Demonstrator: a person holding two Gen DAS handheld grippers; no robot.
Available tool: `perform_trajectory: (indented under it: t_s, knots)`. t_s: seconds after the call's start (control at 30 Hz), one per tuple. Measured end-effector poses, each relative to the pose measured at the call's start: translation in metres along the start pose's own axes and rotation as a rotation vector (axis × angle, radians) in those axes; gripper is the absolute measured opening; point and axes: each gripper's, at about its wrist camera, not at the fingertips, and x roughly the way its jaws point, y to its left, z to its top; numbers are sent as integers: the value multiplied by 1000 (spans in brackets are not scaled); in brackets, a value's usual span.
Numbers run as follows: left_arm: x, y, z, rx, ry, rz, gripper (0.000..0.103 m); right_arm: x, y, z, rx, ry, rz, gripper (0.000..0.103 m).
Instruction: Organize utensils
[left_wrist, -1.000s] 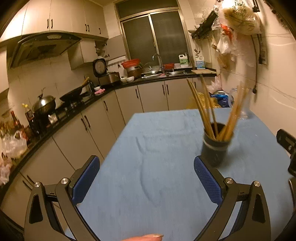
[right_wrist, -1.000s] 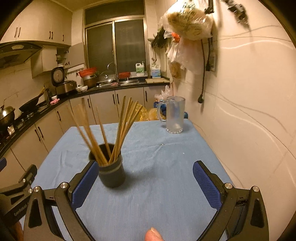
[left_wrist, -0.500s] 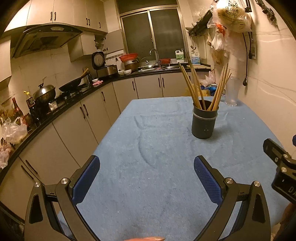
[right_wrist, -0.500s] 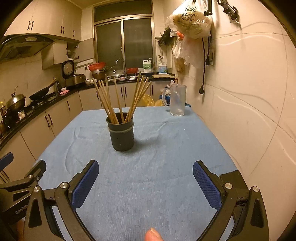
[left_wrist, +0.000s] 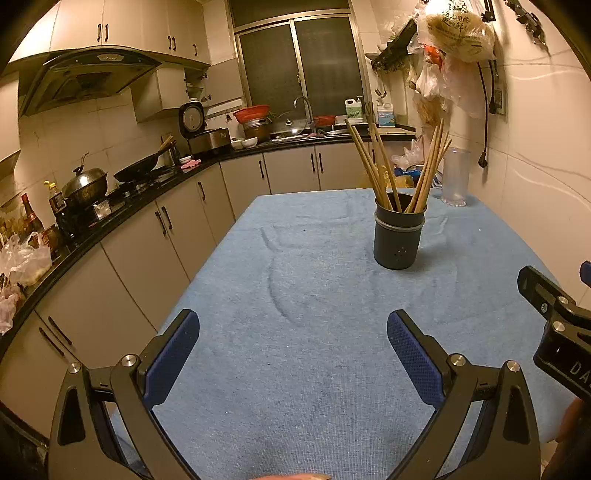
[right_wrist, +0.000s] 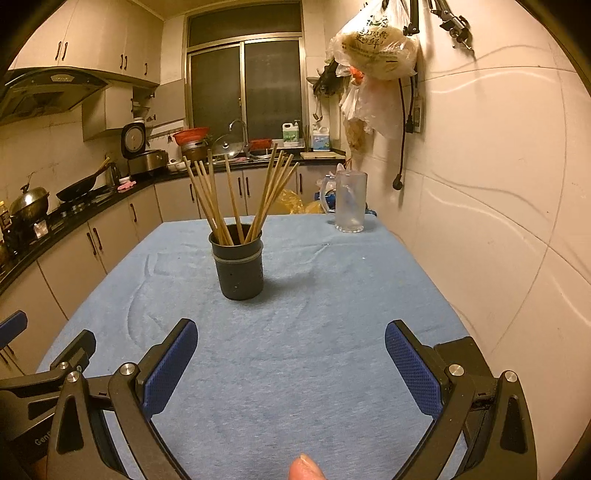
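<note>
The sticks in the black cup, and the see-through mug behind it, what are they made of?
The sticks look like bamboo or wood: tan, matte, thin and straight. The cup looks like matte dark plastic, maybe metal, with a grey band. The mug is clear and shiny, so glass or clear plastic; I cannot tell which.

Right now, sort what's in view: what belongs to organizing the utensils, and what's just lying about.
For the job:
chopsticks, standing loose in the holder
holder, upright on the blue cloth
left gripper and right gripper, both open and empty

Lying about:
glass mug at the table's far edge
hanging bags on the wall
wok and pot on the stove
</note>
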Motion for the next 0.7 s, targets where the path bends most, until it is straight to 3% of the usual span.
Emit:
perform_trajectory:
  t_s: [0.7]
  knots:
    - [3,0,-3,-21,10,7,101,7,1,-3,4,30,0,103]
